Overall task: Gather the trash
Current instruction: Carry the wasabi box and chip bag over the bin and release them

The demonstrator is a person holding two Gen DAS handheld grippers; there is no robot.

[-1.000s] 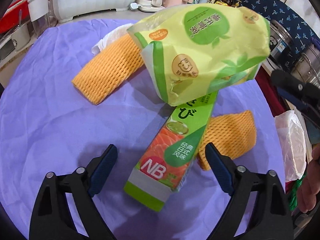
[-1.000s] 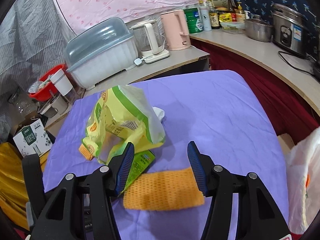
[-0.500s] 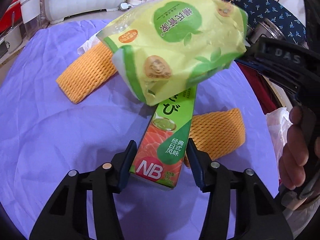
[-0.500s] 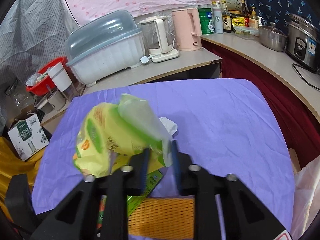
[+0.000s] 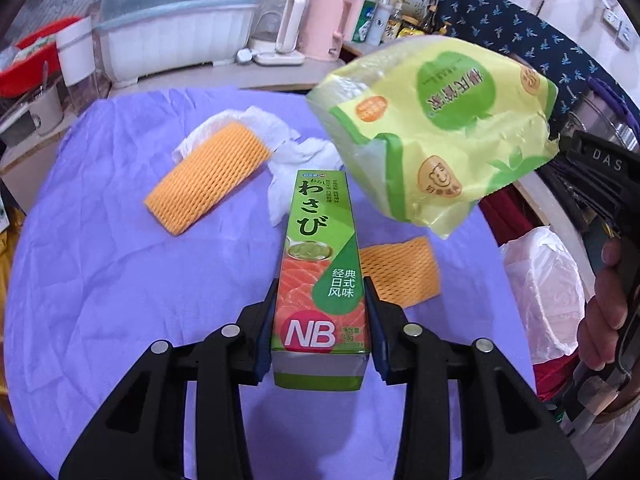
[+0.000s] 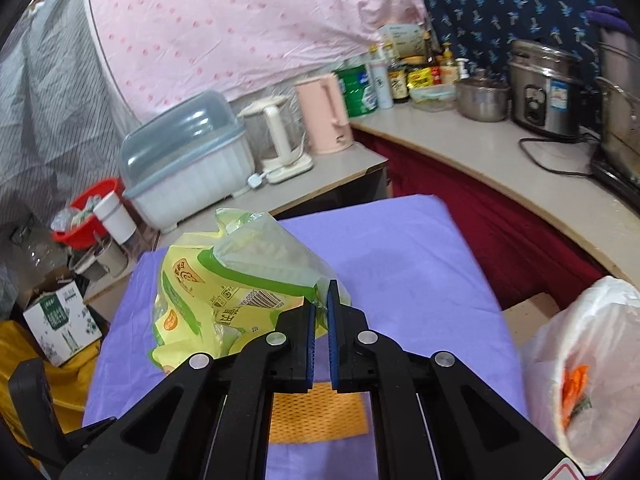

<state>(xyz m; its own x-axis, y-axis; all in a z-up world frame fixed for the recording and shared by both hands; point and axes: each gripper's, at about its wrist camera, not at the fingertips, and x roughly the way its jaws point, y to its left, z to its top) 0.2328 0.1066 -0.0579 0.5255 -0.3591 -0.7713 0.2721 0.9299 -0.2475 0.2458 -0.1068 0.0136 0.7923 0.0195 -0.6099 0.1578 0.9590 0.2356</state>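
My left gripper (image 5: 320, 312) is shut on the near end of a green wasabi box (image 5: 320, 264) lying on the purple tablecloth (image 5: 120, 280). My right gripper (image 6: 321, 312) is shut on the edge of a yellow-green snack bag (image 6: 224, 292) and holds it in the air; the bag also shows in the left wrist view (image 5: 436, 128), above the table's right side. Two orange foam nets (image 5: 208, 180) (image 5: 400, 272) and a crumpled white tissue (image 5: 292, 160) lie on the cloth. One net shows under the right gripper (image 6: 320, 416).
A white plastic trash bag (image 6: 580, 380) hangs open off the table's right edge, also seen in the left wrist view (image 5: 544, 292). Behind the table a counter holds a covered dish rack (image 5: 176, 28), kettles (image 5: 280, 24) and pots (image 6: 544, 92).
My left gripper closed on the wasabi box. My right gripper closed on the snack bag and lifted it up and to the right, uncovering the tissue and the box.
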